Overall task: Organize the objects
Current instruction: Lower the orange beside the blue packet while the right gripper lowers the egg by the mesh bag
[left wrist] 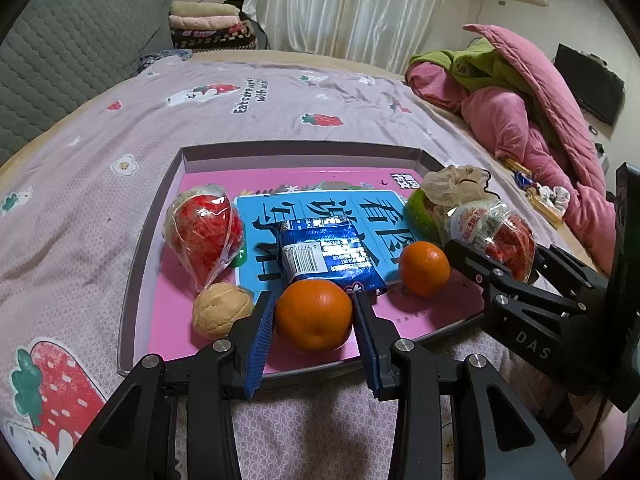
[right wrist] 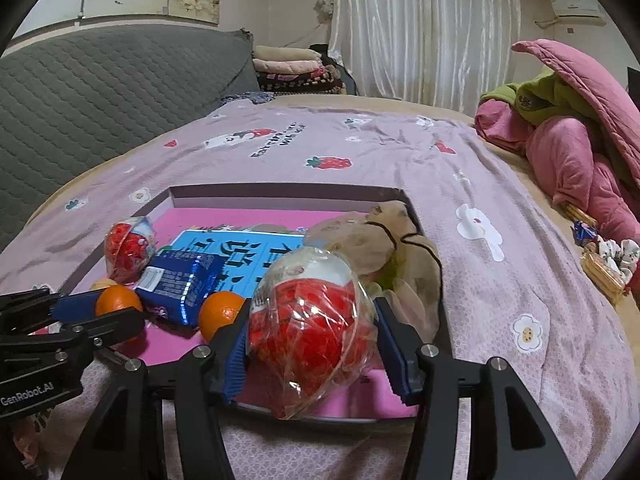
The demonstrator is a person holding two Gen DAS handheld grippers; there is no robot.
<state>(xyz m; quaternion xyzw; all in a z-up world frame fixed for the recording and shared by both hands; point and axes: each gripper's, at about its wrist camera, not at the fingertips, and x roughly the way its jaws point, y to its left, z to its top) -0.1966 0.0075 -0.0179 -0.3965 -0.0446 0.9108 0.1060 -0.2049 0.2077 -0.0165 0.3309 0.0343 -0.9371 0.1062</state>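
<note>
A shallow box tray (left wrist: pixel 136 264) with a pink book (left wrist: pixel 208 180) inside lies on the bed. My left gripper (left wrist: pixel 314 314) is shut on an orange (left wrist: pixel 314 314) at the tray's near edge. My right gripper (right wrist: pixel 312 336) is shut on a clear bag of red snack (right wrist: pixel 308 328), held over the tray's right near corner; the bag also shows in the left wrist view (left wrist: pixel 496 236). In the tray lie a second orange (left wrist: pixel 424 268), a walnut (left wrist: pixel 222 310), a blue packet (left wrist: pixel 328 252) and another red snack bag (left wrist: pixel 206 236).
A beige mesh pouch (left wrist: pixel 452 184) over a green fruit (left wrist: pixel 420 216) sits at the tray's right side. Pink and green quilts (left wrist: pixel 520 112) are heaped on the right. Small wrapped snacks (right wrist: pixel 604 256) lie at the bed's right edge. A grey headboard (left wrist: pixel 60 60) stands on the left.
</note>
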